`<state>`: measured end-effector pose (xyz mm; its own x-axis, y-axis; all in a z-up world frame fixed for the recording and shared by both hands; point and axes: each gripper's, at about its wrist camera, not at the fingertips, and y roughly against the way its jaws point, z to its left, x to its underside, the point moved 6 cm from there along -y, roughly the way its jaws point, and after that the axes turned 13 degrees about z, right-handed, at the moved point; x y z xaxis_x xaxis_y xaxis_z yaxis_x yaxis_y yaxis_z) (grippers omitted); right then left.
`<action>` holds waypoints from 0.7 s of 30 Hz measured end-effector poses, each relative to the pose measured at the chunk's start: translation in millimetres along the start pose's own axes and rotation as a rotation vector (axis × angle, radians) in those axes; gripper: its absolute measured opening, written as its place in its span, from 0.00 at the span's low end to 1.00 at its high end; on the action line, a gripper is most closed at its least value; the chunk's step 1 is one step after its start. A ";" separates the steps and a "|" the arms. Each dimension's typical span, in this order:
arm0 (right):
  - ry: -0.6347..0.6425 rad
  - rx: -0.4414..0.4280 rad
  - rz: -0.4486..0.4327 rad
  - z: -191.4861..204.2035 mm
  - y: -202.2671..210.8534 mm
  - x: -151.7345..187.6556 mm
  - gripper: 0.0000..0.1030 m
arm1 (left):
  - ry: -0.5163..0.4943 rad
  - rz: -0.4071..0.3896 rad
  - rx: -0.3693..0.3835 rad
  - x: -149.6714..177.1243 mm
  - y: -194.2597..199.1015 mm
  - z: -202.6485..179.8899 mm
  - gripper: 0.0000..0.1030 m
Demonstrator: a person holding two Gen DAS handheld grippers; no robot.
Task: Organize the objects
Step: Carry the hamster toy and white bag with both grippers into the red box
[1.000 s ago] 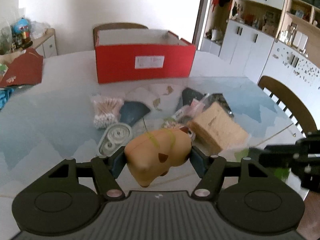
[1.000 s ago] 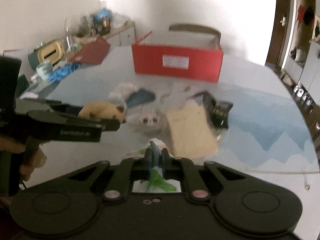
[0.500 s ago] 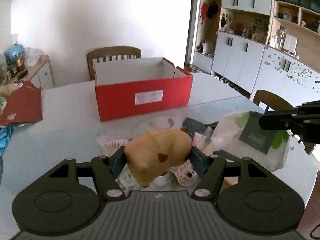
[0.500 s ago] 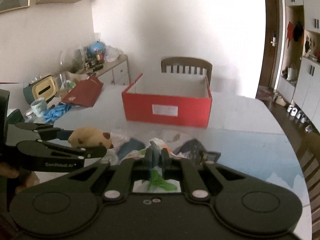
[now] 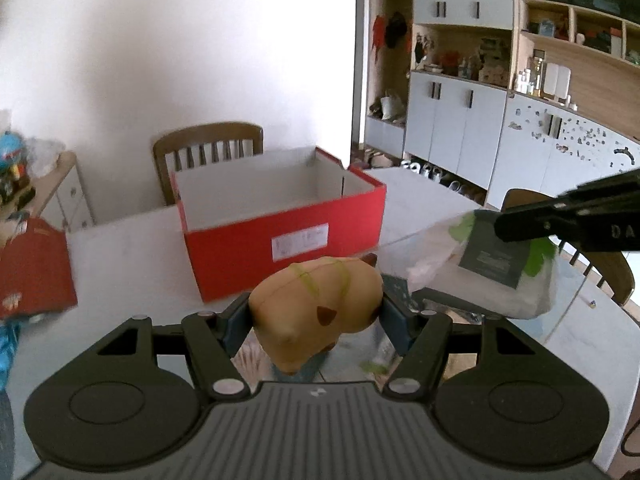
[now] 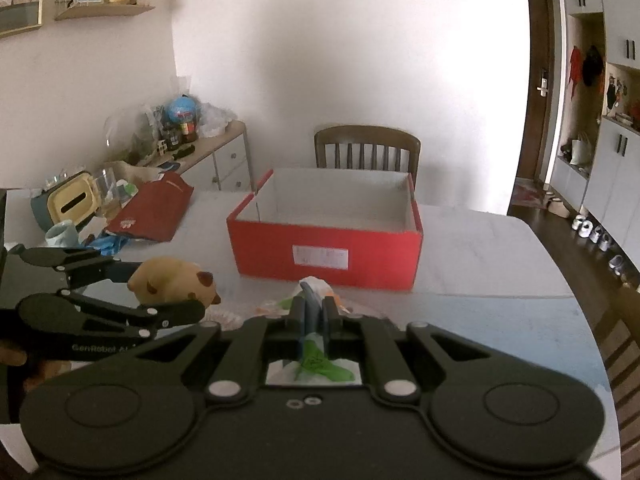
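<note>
The left gripper (image 5: 316, 314) has its jaws clamped on a tan plush animal toy (image 5: 316, 308), one blue pad pressed to each flank, and holds it in the air above the counter (image 6: 480, 240). The right gripper (image 6: 314, 312) has its jaws pinched together on the edge of a clear plastic packet with a green print and a dark label (image 5: 492, 264), which hangs from them to the right of the toy. Both things are on the near side of an open red cardboard box (image 6: 326, 256) with a white inside and a white label on its near wall; in both views its visible inside is bare. A wooden chair (image 6: 366, 146) stands behind the box. At the far left of the counter lie a dark red pouch (image 6: 154, 208) and a blue crumpled thing (image 6: 106, 242), touching each other.
</note>
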<state>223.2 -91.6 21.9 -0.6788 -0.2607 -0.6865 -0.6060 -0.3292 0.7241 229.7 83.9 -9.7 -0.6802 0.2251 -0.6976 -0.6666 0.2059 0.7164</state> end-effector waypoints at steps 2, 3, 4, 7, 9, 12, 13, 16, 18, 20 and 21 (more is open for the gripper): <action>0.006 0.005 -0.009 -2.2 -5.7 -13.5 0.07 | -0.009 -0.008 0.004 -8.4 -3.8 4.8 0.65; 0.006 0.005 -0.013 -4.1 -8.3 -20.2 0.07 | -0.015 -0.012 0.005 -12.3 -5.4 6.6 0.65; 0.007 0.008 -0.020 -5.8 -11.4 -28.9 0.07 | -0.021 -0.017 0.006 -16.6 -7.3 9.2 0.65; 0.014 0.023 -0.044 -10.1 -20.7 -50.9 0.07 | -0.033 -0.042 0.006 -30.1 -11.3 17.8 0.65; 0.017 0.029 -0.056 -12.8 -27.1 -63.7 0.07 | -0.042 -0.065 0.001 -40.7 -13.8 24.2 0.65; 0.018 0.038 -0.066 -17.7 -41.3 -84.5 0.07 | -0.045 -0.098 -0.002 -58.1 -18.2 35.1 0.65; 0.006 0.030 -0.063 -20.1 -47.7 -92.6 0.07 | -0.048 -0.107 -0.004 -63.2 -19.8 38.1 0.65; -0.008 0.032 -0.061 -27.2 -62.9 -110.9 0.07 | -0.061 -0.126 -0.014 -80.7 -28.5 48.0 0.65; -0.011 0.035 -0.060 -31.4 -73.5 -123.0 0.07 | -0.062 -0.130 -0.014 -91.3 -36.5 56.3 0.65; -0.004 0.046 -0.063 -35.0 -84.3 -134.9 0.07 | -0.060 -0.131 -0.018 -102.3 -45.7 64.3 0.65; -0.004 0.049 -0.064 -37.5 -89.4 -140.5 0.07 | -0.061 -0.131 -0.021 -107.4 -50.3 68.1 0.65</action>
<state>388.3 -59.5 51.1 -0.6398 -0.2370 -0.7311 -0.6676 -0.3000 0.6814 357.1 114.2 29.9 -0.5673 0.2551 -0.7830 -0.7555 0.2171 0.6181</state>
